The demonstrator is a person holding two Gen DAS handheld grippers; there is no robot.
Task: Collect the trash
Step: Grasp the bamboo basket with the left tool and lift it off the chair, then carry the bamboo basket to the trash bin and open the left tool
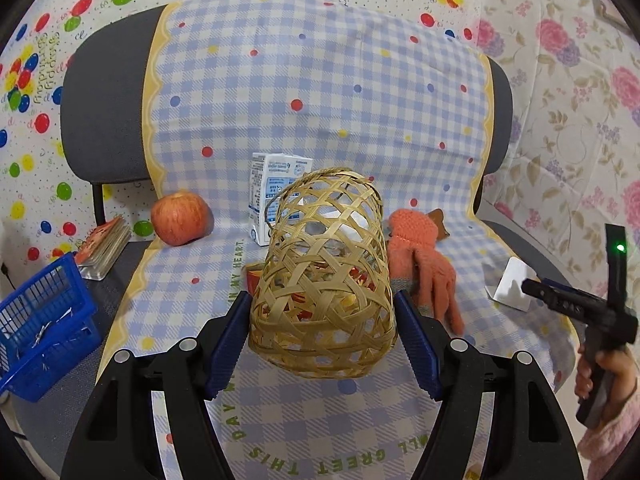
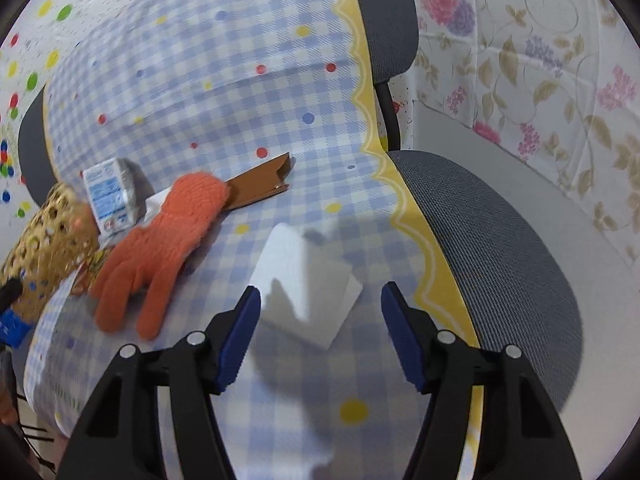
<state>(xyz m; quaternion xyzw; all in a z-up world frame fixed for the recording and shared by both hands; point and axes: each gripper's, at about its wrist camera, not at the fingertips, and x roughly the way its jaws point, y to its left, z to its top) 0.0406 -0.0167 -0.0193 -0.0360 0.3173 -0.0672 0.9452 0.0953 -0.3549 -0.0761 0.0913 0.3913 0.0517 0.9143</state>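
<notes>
My left gripper (image 1: 322, 322) is shut on a woven bamboo basket (image 1: 324, 276), tipped with its mouth away from me; several scraps show through the weave. A white milk carton (image 1: 272, 196) stands behind it. My right gripper (image 2: 320, 316) is open and empty, its fingers either side of a white foam block (image 2: 308, 280) on the checked cloth. The block also shows in the left wrist view (image 1: 510, 284). An orange glove (image 2: 160, 240) lies left of it, over a brown cardboard piece (image 2: 260, 180). The carton (image 2: 110, 196) and basket (image 2: 44, 240) are at far left.
An apple (image 1: 182, 218) sits on the chair seat at left. A blue plastic basket (image 1: 44, 324) and a small book stack (image 1: 106, 248) are at the seat's left edge. The grey chair seat edge (image 2: 500, 248) drops off to the right.
</notes>
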